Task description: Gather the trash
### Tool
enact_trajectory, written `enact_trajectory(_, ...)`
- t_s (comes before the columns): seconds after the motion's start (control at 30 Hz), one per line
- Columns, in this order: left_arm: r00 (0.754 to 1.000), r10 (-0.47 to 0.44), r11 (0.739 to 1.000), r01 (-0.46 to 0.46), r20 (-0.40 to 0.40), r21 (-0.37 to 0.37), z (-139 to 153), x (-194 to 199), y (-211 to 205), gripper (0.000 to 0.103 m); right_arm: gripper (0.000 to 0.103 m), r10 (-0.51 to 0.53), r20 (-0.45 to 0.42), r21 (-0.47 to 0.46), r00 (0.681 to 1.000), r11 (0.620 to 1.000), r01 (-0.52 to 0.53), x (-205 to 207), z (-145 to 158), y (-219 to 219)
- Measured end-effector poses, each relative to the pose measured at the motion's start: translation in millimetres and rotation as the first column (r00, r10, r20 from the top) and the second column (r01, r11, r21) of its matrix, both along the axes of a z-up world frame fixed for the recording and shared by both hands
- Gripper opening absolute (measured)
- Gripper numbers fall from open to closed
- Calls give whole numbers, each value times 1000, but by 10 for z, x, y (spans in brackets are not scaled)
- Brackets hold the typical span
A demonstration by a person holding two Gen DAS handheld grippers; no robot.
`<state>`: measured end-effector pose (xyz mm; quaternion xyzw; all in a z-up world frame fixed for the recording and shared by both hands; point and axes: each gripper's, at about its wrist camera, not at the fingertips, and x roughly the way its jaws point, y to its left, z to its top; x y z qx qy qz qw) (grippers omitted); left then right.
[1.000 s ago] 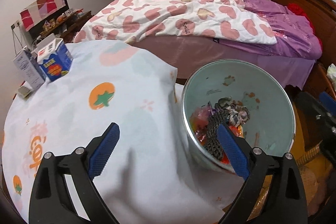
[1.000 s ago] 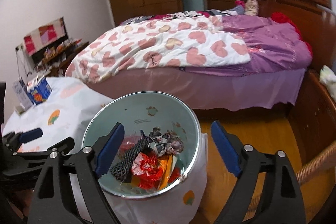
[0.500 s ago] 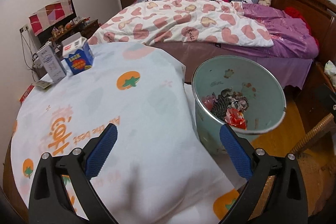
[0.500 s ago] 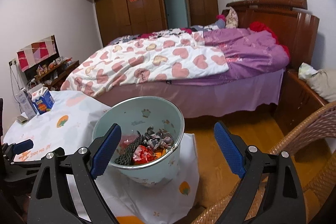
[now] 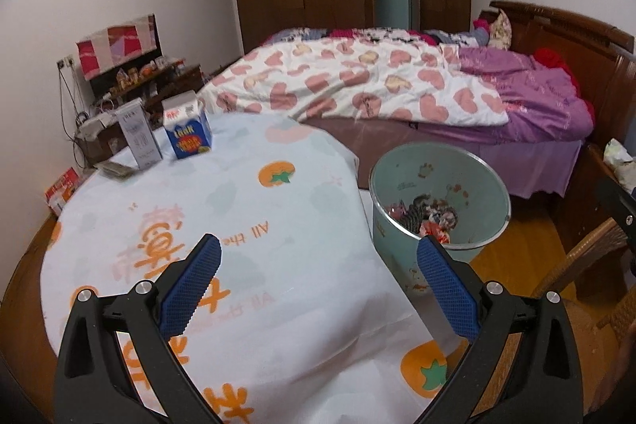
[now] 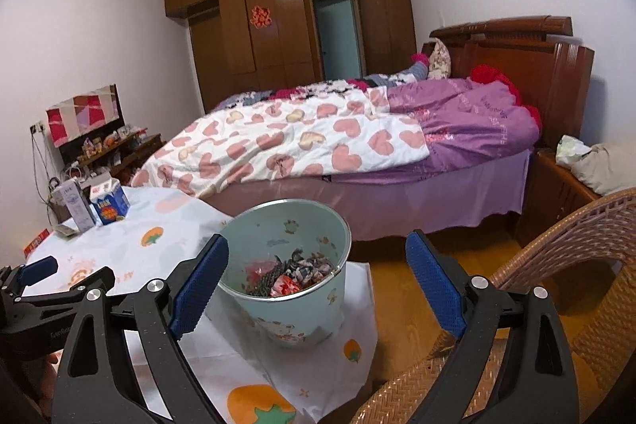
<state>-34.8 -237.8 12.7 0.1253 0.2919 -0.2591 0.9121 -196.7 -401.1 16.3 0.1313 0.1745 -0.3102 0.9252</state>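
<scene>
Left gripper [image 5: 318,281]: jaws spread wide, nothing between them, held over the near part of the worktop [image 5: 35,253], which is draped in a white tablecloth [image 5: 238,209] printed with orange fruit and lettering. Right gripper [image 6: 318,281]: jaws likewise wide apart and empty, aimed over the pale green bin [image 6: 294,289]. The bin stands on the floor just beside the worktop's right edge, where the cloth hangs down; the cloth runs under or against its base, cannot tell which. Bin sits upright, metal rim, cartoon prints on the wall. Trash [image 6: 290,275] lies in the bottom of it: red, pink and dark crumpled pieces, individual items too small to tell. In the right wrist view the left gripper [image 6: 35,277] shows at the far left, over the cloth. At the far left edge of the worktop: a blue carton [image 5: 187,130] and a grey-white carton [image 5: 139,134] upright side by side, a small flat packet [image 5: 115,167] just in front of the grey one. Rest of the cloth bare. A wicker chair [image 6: 556,265] stands close to the right gripper, near the bin on its right. Beyond the bin: a bed [image 6: 417,201] with a heart-print quilt [image 6: 286,142] and a purple cover [image 6: 469,122], wooden headboard, brown wardrobe [image 6: 278,26] on the back wall. A low cluttered shelf [image 5: 139,78] stands by the left wall behind the cartons.
</scene>
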Motion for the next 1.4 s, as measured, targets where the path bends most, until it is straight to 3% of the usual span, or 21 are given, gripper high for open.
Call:
enact_trajectory(0.17, 998, -4, 1000, 5, 70, -12, 182, -196, 55, 97, 90, 9, 54, -6, 999, 1000, -9, -130, 174, 60)
enact_trajectory(0.7, 988, 15, 999, -8, 157, -48, 459, -479, 189, 97, 92, 3, 132, -69, 991, 998, 6, -411, 442, 208)
enact_trajectory(1.4, 987, 23, 999, -17, 156, -39, 436, -487, 161, 97, 92, 10, 115, -57, 993, 998, -3, -350, 413, 252)
